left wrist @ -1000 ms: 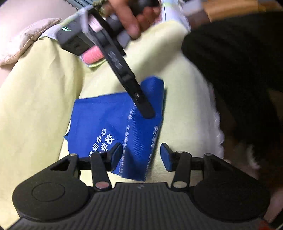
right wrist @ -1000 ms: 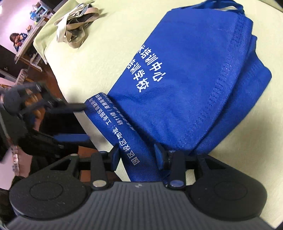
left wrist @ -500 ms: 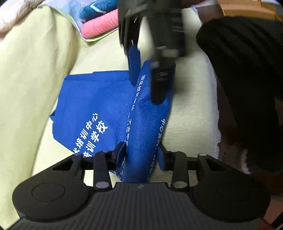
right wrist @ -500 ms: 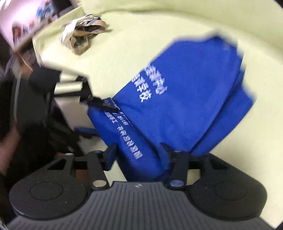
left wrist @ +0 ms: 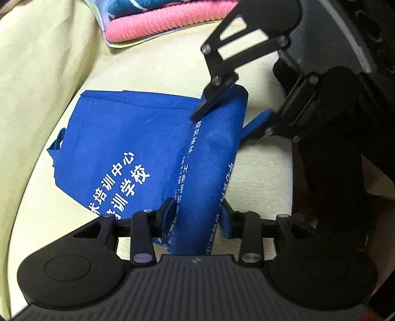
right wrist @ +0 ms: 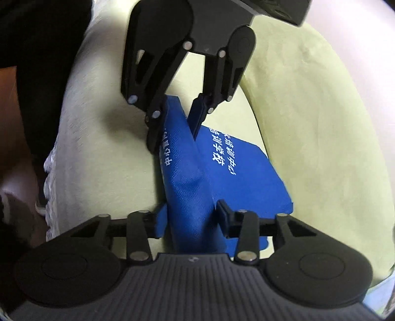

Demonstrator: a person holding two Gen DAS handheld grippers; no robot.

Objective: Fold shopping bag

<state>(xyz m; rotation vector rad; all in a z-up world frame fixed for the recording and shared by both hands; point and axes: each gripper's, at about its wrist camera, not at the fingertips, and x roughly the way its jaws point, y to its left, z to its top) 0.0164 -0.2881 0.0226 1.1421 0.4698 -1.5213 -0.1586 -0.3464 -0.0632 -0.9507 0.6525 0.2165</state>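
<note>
Lying across a pale yellow-green padded surface [left wrist: 56, 61], the blue shopping bag [left wrist: 128, 148] is now showing a raised band of fabric along one side, running from the bottom centre of the left wrist frame toward its upper right; a second ago that band was slacker and the right gripper [left wrist: 229, 108] was only reaching over it at a slant. Now the two tools are facing each other along the band, one at each end, which I am reading as the side flap being lifted and stretched ready to be laid over the printed panel, so the fold is under way and not yet pressed flat. The left gripper [left wrist: 197, 217] is straddling its end with the jaws part-way apart, the pads seemingly touching the cloth on both sides. The right gripper's jaws are closing around the far end; in the right wrist view the blue pads are sitting tight against the ridge at bottom centre. A pink and a teal towel [left wrist: 163, 19] are lying at the top of the left wrist frame. The bag's handles are largely tucked out of view, its white lettering is partly folded away, and the dark mass at the right edge is too dim to make out.
</note>
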